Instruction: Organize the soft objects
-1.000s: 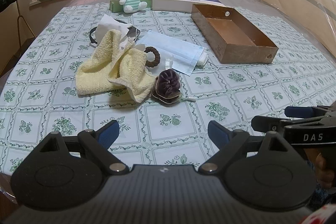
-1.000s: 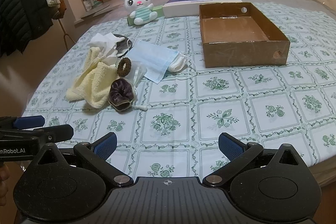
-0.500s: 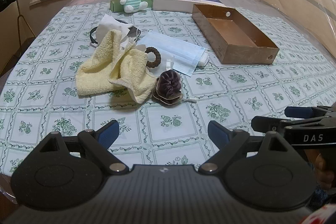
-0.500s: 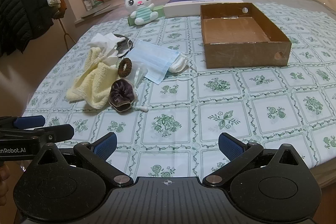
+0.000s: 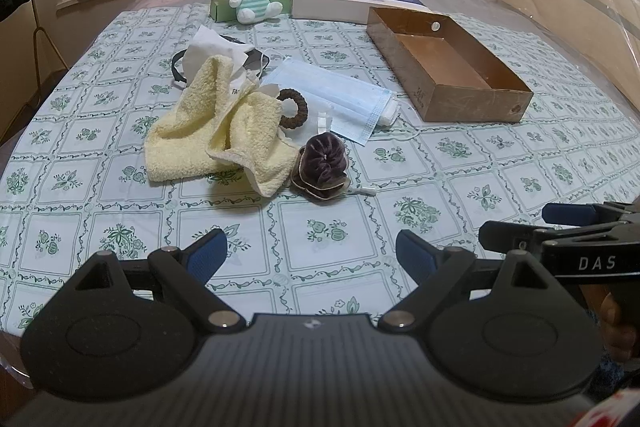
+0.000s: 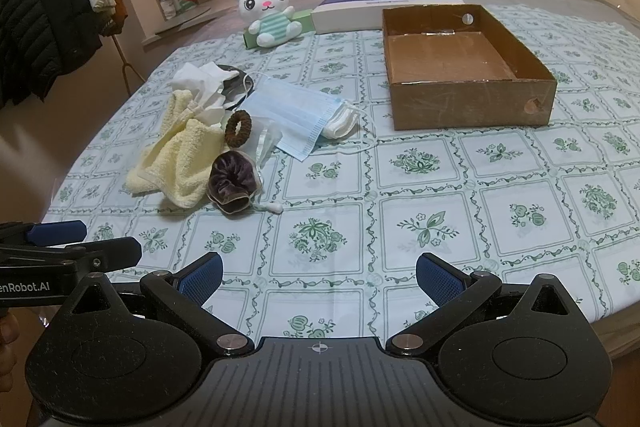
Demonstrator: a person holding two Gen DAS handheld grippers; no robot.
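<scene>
Left wrist view: both grippers hover with jaws spread wide, holding nothing — left gripper (image 5: 311, 247), right gripper (image 6: 319, 273). At eleven o'clock lies the yellow towel (image 5: 208, 139), dark scrunchie (image 5: 325, 163) touching it; cardboard box (image 5: 448, 67) at one o'clock.

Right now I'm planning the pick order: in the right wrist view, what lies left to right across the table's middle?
Yellow towel → purple velvet scrunchie → blue face mask → brown cardboard box.
</scene>
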